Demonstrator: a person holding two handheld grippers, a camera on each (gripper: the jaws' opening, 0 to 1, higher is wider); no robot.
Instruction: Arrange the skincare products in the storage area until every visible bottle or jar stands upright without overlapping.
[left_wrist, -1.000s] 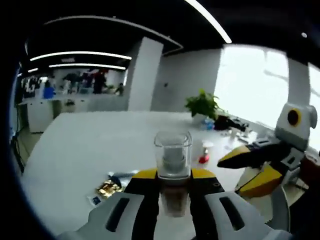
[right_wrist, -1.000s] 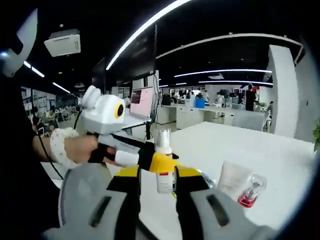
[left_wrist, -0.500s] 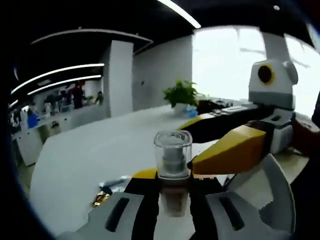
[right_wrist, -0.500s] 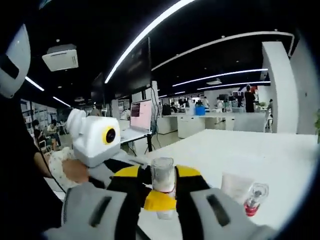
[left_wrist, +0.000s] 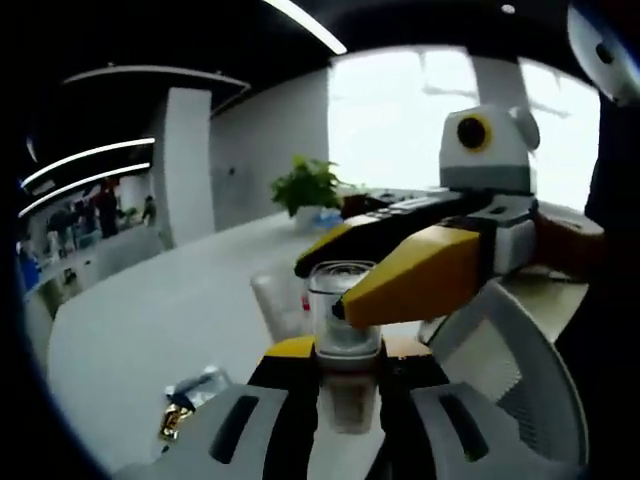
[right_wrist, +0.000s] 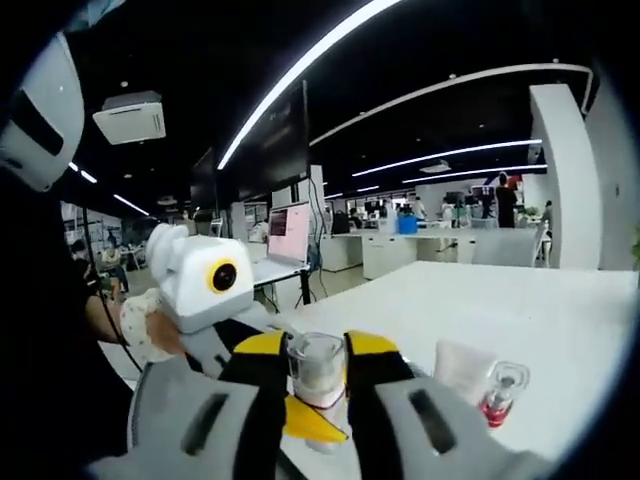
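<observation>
My left gripper (left_wrist: 347, 385) is shut on the lower body of a small bottle with a clear cap (left_wrist: 344, 318), held upright above the white table (left_wrist: 150, 330). My right gripper (right_wrist: 317, 375) comes in from the right in the left gripper view. Its yellow-tipped jaws stand on either side of the clear cap (right_wrist: 318, 366), with a small gap, and are not seen to clamp it. Beyond it, a hand holds the left gripper (right_wrist: 300, 420). A white tube (right_wrist: 458, 366) and a small red-based bottle (right_wrist: 500, 392) stand on the table to the right.
A gold packet (left_wrist: 177, 418) and a bluish wrapper lie on the table to the left of my left jaws. A potted plant (left_wrist: 305, 186) stands at the table's far edge. A white chair back (left_wrist: 520, 370) is close on the right.
The right gripper has moved in over the held bottle, so its jaws now flank the clear cap. The left gripper keeps its hold. Both views have swung.
</observation>
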